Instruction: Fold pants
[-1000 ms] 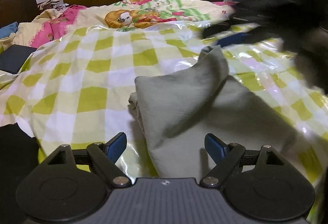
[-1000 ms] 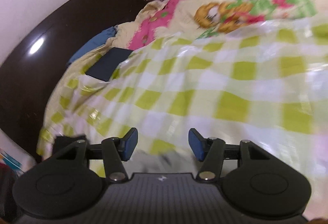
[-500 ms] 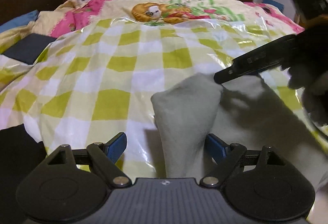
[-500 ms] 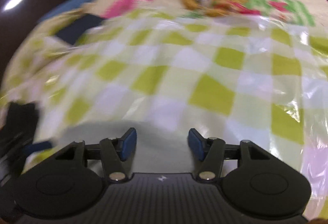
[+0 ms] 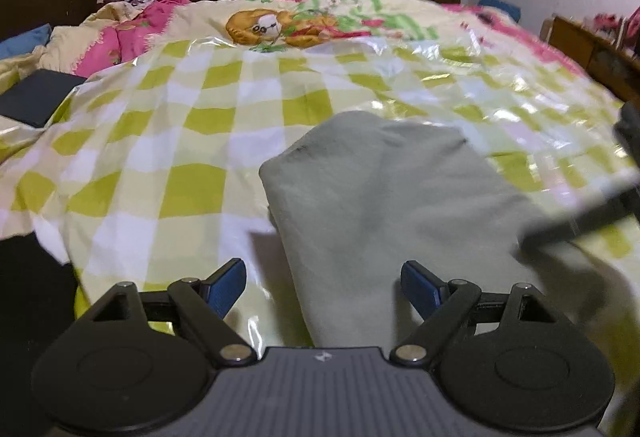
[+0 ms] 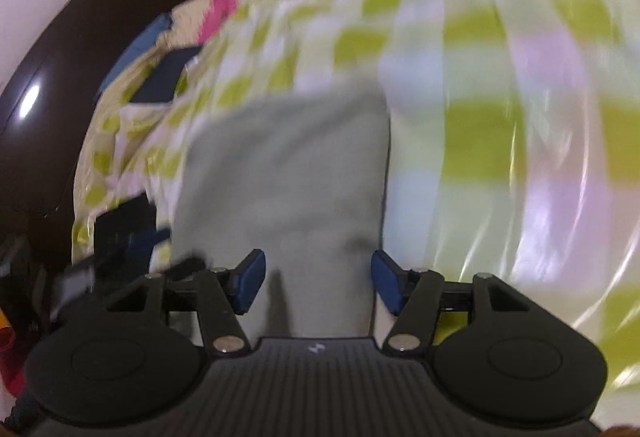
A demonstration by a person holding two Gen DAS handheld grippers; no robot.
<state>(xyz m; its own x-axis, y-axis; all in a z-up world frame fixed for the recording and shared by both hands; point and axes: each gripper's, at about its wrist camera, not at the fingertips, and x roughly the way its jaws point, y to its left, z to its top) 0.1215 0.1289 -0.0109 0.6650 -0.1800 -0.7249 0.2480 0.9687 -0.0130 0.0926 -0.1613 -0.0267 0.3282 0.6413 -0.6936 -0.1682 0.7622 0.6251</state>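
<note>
The grey-green pants (image 5: 384, 205) lie folded in a flat stack on the green-and-white checked sheet (image 5: 192, 141) on the bed. My left gripper (image 5: 322, 285) is open and empty, just above the stack's near end. My right gripper (image 6: 316, 283) is open and empty, low over the pants (image 6: 288, 173) from the other side; that view is blurred. The right gripper also shows as a dark blurred bar at the right edge of the left wrist view (image 5: 580, 221), over the stack's right side.
A dark flat object (image 5: 36, 97) lies at the left of the bed near a blue pillow (image 5: 24, 41). A cartoon-print quilt (image 5: 288, 25) covers the far half. A dark headboard (image 6: 60, 85) stands at left, a wooden shelf (image 5: 592, 49) at right.
The raised flap of the pants has been laid down flat. The right gripper has let go and drawn back to the right and lower. The left gripper has stayed open.
</note>
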